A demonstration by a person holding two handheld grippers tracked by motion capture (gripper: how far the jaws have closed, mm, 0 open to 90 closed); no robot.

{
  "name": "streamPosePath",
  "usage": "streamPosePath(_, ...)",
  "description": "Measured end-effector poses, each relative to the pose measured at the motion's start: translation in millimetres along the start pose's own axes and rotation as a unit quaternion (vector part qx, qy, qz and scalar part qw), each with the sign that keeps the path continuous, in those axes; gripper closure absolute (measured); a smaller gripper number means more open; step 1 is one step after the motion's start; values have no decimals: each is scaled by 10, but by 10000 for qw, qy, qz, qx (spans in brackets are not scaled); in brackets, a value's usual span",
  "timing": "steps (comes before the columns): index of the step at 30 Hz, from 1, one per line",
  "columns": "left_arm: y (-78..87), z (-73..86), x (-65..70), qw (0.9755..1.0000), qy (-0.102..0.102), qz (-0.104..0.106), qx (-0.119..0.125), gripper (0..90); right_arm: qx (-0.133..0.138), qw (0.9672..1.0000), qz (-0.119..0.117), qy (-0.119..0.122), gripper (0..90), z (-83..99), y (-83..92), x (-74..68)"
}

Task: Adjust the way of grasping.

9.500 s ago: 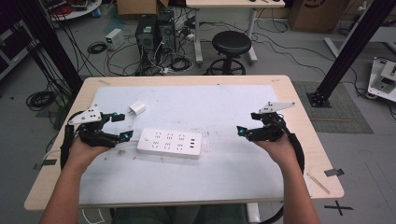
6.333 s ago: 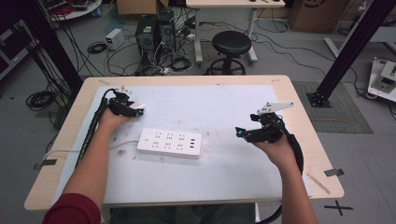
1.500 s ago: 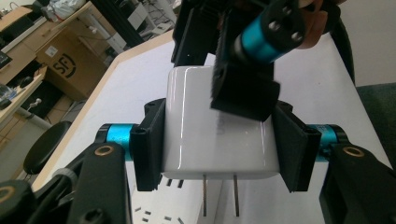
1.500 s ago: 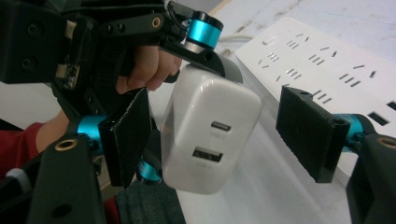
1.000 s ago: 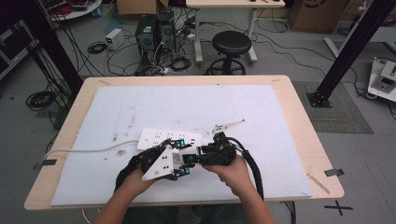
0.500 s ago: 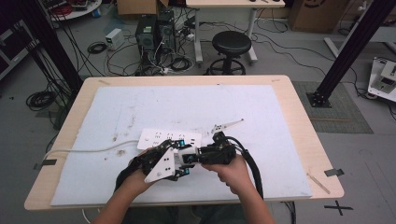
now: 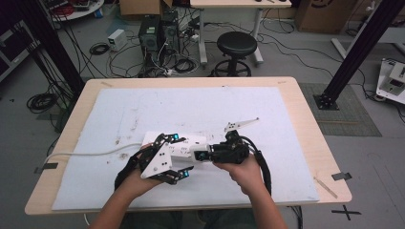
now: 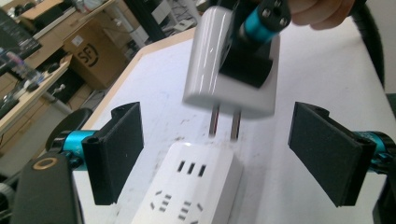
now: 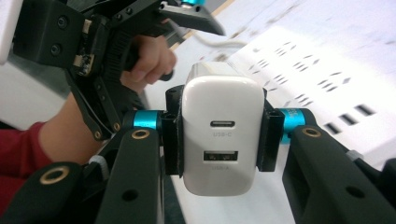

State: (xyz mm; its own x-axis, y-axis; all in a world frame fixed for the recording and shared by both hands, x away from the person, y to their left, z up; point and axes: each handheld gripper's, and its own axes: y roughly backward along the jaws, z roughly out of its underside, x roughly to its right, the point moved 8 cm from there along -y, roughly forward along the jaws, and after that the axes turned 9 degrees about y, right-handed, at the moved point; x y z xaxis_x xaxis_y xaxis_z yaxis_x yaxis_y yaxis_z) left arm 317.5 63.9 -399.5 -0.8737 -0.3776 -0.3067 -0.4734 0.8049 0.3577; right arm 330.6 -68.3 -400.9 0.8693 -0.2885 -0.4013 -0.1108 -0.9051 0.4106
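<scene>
The wall charger [image 9: 222, 137] is a small, rigid white plastic block with two metal prongs; judged light, stiff and smooth-sided, so it may slip or twist if gripped unevenly. The best hold is across its two flat side faces, clear of the prongs and of the port face, which carries a USB-C and a USB-A socket.

The right gripper [image 9: 219, 135] holds it that way: its jaws are clamped on the charger's opposite sides, pads flush against the shell. In the left gripper view the charger [image 8: 229, 60] hangs prongs-down just above the end of the power strip [image 8: 196, 191], prongs not yet in a socket.

The left gripper [image 8: 229, 149] has just been opening its jaws; they now stand spread wide either side of the strip's end, touching nothing, with nothing pinched between them.

The power strip [image 7: 184, 143] lies on the white mat near the front edge of the tabletop [image 7: 305, 119], roughly mid-width, its cable running towards the left edge.
</scene>
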Motion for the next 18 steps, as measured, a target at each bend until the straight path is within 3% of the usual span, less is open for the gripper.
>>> streamPosePath(3,42,23,-45,10000,54,-48,-40,182,2,9999,118,80,633,-14,51,25)
streamPosePath(4,97,63,-107,9997,201,-38,-137,182,-9,9998,173,91,633,-21,95,33)
streamPosePath(7,114,78,-133,9995,239,-54,-184,182,5,9997,236,106,633,-28,122,44)
streamPosePath(8,166,125,-211,9986,444,-15,-285,182,0,9996,259,135,633,-32,148,56)
streamPosePath(12,192,192,-302,9972,616,-54,-419,182,117,9982,484,331,633,-95,315,98)
streamPosePath(13,215,250,-384,9949,844,-90,-542,182,212,9977,527,381,632,-120,371,98)
streamPosePath(18,330,289,-524,9921,968,-190,-780,182,312,9961,683,464,632,-155,501,128)
